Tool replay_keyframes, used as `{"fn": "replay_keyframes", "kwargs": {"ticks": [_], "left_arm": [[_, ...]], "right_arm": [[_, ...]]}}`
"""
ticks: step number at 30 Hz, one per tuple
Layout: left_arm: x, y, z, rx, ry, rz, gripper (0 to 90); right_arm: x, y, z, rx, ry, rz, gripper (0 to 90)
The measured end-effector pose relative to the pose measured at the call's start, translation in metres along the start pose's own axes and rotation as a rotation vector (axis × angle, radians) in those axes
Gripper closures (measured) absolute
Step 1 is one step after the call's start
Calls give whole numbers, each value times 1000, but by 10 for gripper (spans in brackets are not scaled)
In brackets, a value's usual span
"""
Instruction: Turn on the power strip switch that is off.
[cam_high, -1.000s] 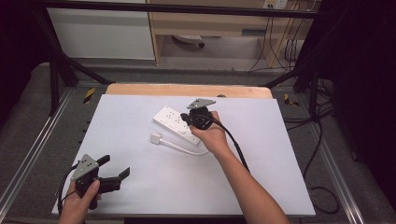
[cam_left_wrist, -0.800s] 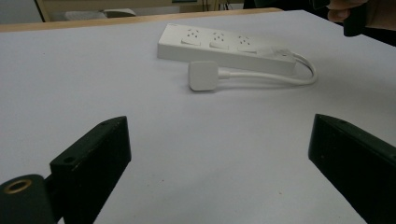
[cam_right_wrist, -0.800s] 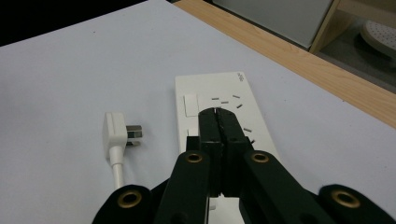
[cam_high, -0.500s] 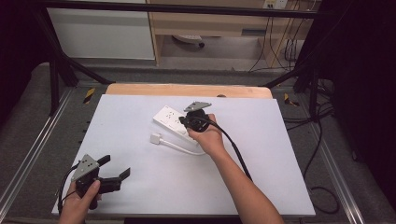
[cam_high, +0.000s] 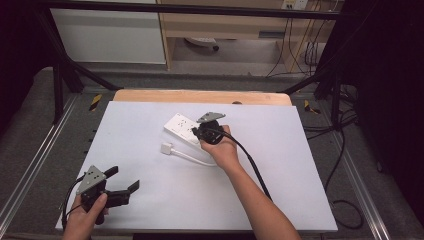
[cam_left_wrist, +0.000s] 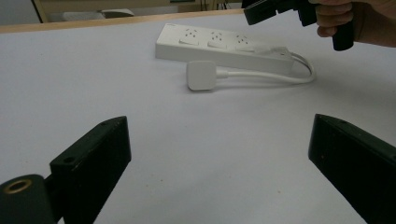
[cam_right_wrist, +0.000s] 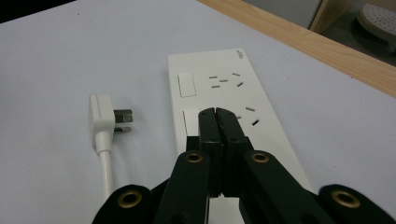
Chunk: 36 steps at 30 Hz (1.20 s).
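White power strip (cam_right_wrist: 224, 107) under clenched, empty right gripper (cam_right_wrist: 217, 114) — switch-pressing step; next: press down squarely; left gripper (cam_high: 122, 182) released, idle

One white power strip (cam_high: 186, 129) is lying on the white table (cam_high: 300, 165). It is showing three switches and three socket groups along its top in the left gripper view; in the right gripper view two switches and two socket groups are showing. One white plug (cam_high: 166, 148) is lying beside the strip, joined to it by one white cord (cam_high: 192, 158), and two metal prongs are showing on that plug in the right gripper view. Two grippers are showing: one left gripper (cam_high: 125, 184) and one right gripper (cam_high: 195, 132). Two hands are holding them.
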<state>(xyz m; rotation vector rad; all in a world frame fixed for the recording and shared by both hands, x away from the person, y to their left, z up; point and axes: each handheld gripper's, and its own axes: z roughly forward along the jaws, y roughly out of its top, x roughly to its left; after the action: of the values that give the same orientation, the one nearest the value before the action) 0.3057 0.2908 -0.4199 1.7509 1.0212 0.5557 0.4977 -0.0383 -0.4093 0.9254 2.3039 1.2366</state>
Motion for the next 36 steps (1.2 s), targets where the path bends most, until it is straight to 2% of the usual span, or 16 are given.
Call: {"fn": "replay_keyframes", "kwargs": {"ticks": [11, 22, 36], "left_arm": [[0, -1, 1, 4, -7, -10, 59], [0, -1, 0, 5, -10, -1, 59], [1, -1, 0, 6, -3, 0, 59]], "right_arm": [[0, -10, 4, 0, -9, 10, 900], [2, -14, 7, 17, -12, -7, 900], [3, -26, 9, 12, -19, 18, 900]]}}
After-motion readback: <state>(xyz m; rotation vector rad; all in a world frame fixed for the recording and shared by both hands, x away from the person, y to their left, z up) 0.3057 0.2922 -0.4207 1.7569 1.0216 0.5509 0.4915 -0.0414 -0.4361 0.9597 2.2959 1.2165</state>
